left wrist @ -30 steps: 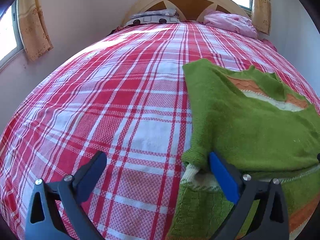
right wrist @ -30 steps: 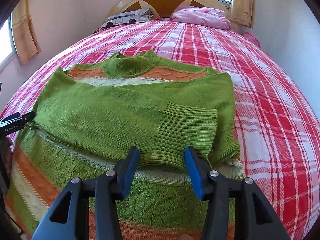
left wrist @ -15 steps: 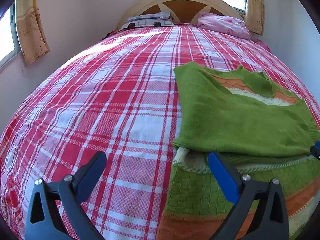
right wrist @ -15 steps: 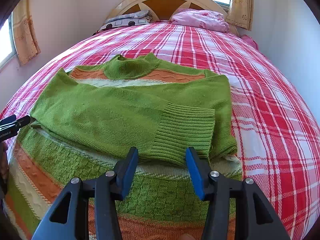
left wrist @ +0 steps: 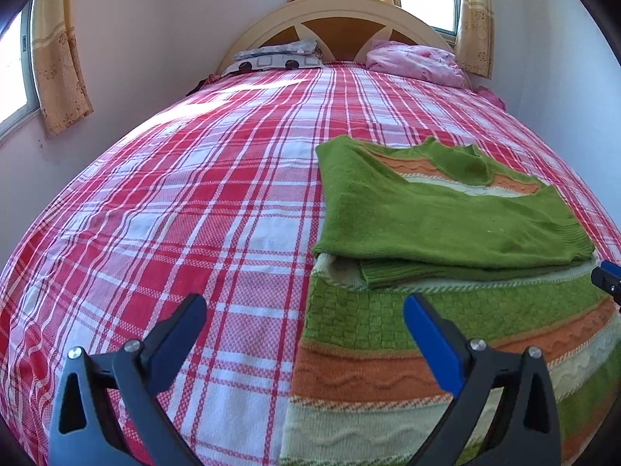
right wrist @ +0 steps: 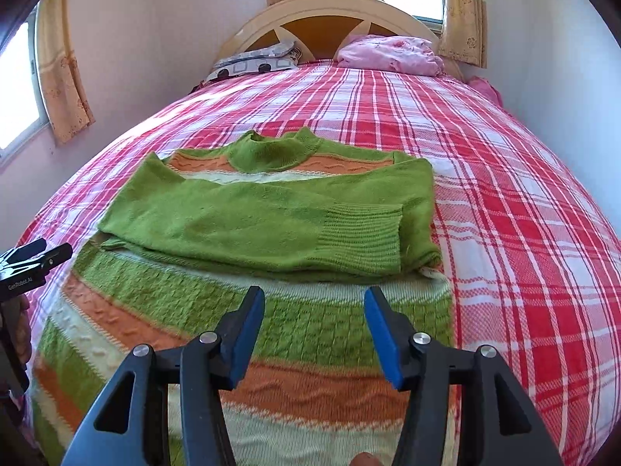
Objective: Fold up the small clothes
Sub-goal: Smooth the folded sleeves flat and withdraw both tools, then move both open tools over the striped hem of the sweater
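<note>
A green knit sweater (left wrist: 446,225) with orange and cream stripes lies flat on the red plaid bed cover (left wrist: 194,194), both sleeves folded across its chest. My left gripper (left wrist: 304,305) hovers open over the sweater's left edge, with nothing between its fingers. In the right wrist view the sweater (right wrist: 271,225) fills the middle. Above its lower half my right gripper (right wrist: 314,296) has its jaws opening, and no cloth is between them. The left gripper (right wrist: 35,260) shows at the left edge of that view, and a tip of the right gripper (left wrist: 607,275) at the far right of the left view.
At the head of the bed lie a patterned pillow (left wrist: 279,56) and a pink bundle (left wrist: 415,62) under a curved headboard (left wrist: 333,15). Walls with curtained windows close in on both sides. Bare plaid cover stretches left of the sweater.
Both grippers have drawn back and up from the folded sleeves, so more of the sweater's striped lower half shows. The sweater lies as it did.
</note>
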The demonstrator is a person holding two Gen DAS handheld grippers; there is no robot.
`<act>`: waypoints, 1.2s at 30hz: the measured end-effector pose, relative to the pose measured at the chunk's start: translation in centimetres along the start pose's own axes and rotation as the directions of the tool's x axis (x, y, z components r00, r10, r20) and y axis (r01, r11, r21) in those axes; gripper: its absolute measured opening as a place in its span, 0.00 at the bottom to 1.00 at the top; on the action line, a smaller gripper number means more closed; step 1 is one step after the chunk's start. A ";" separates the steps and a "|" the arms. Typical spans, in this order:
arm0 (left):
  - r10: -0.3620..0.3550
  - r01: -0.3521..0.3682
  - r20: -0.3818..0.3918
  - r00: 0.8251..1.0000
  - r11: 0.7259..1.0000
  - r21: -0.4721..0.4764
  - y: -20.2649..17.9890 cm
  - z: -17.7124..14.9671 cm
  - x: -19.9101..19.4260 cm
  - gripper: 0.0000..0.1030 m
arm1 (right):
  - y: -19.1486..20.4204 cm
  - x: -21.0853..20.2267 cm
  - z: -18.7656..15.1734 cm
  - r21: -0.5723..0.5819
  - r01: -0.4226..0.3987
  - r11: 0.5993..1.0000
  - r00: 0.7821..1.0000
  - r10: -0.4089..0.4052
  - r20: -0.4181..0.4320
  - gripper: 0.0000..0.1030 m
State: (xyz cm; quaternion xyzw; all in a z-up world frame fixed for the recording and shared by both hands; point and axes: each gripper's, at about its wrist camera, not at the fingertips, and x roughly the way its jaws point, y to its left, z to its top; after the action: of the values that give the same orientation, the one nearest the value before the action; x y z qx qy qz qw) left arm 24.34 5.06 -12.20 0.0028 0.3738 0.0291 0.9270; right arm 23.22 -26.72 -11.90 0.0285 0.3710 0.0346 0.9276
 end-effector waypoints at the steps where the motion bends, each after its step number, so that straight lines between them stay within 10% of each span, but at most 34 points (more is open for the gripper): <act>1: -0.006 0.006 0.003 1.000 1.000 0.001 -0.1 -0.3 -0.5 1.00 | 0.1 -0.4 -0.3 -0.003 -0.005 1.000 1.000 0.005 -0.001 0.53; 36: -0.081 0.086 -0.047 0.996 0.989 0.124 -1.8 -9.9 -10.2 1.00 | 1.9 -8.3 -9.8 -0.082 -0.023 0.996 0.997 0.017 -0.078 0.57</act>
State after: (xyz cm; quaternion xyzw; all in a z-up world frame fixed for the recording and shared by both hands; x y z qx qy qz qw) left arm 10.18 2.55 -12.30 0.0451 0.3940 -0.0334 0.9174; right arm 10.36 -25.23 -13.09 -0.0075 0.4044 0.0604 0.9126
